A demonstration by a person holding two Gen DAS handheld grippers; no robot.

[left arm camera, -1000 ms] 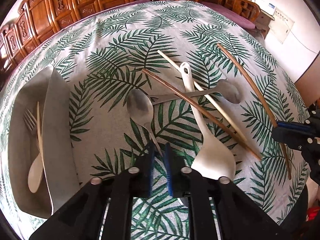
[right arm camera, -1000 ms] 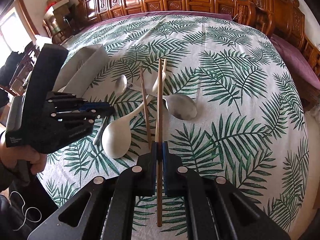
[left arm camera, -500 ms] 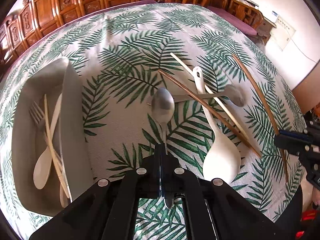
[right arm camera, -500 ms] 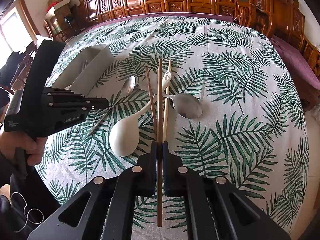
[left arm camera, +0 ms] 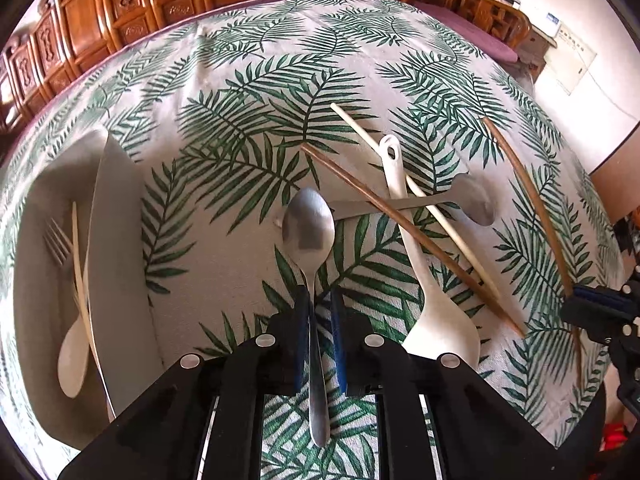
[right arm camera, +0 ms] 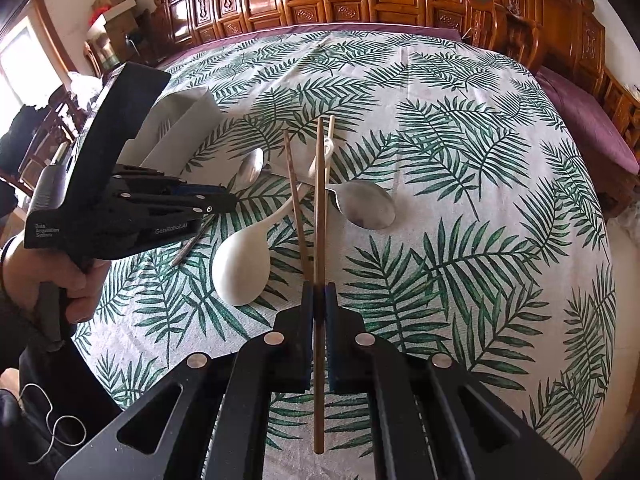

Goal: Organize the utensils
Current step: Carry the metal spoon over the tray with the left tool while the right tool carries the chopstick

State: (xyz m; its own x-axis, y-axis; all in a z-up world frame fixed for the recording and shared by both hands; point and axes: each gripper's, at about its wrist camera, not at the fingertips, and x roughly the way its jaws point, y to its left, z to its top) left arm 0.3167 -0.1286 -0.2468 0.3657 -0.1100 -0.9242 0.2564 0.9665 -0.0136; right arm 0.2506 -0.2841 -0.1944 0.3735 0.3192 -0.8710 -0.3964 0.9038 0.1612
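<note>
A metal spoon (left arm camera: 308, 228) (right arm camera: 250, 168) runs lengthwise between the pads of my left gripper (left arm camera: 320, 300) (right arm camera: 224, 200). Its jaws are opening, and a gap shows to the right of the handle. My right gripper (right arm camera: 319, 292) (left arm camera: 576, 304) is shut on a brown chopstick (right arm camera: 319, 200) (left arm camera: 520, 184) that points away from me. On the cloth lie a white ladle spoon (left arm camera: 440, 332) (right arm camera: 240, 268), a second metal spoon (left arm camera: 476, 208) (right arm camera: 366, 208), another brown chopstick (left arm camera: 400, 232) (right arm camera: 294, 184) and a pale chopstick (left arm camera: 360, 128) (right arm camera: 331, 124), all crossing one another.
A grey divided tray (left arm camera: 116, 240) (right arm camera: 180, 120) sits at the left with a fork (left arm camera: 56, 240), a pale spoon (left arm camera: 72, 360) and a pale chopstick in one compartment. The table has a palm-leaf cloth. Carved wooden chairs ring its far side. A hand (right arm camera: 80, 280) holds the left gripper.
The left gripper shut on the metal spoon's handle, and the spoon swung to point straight away. Now its jaws have parted a little. The right gripper still holds its chopstick.
</note>
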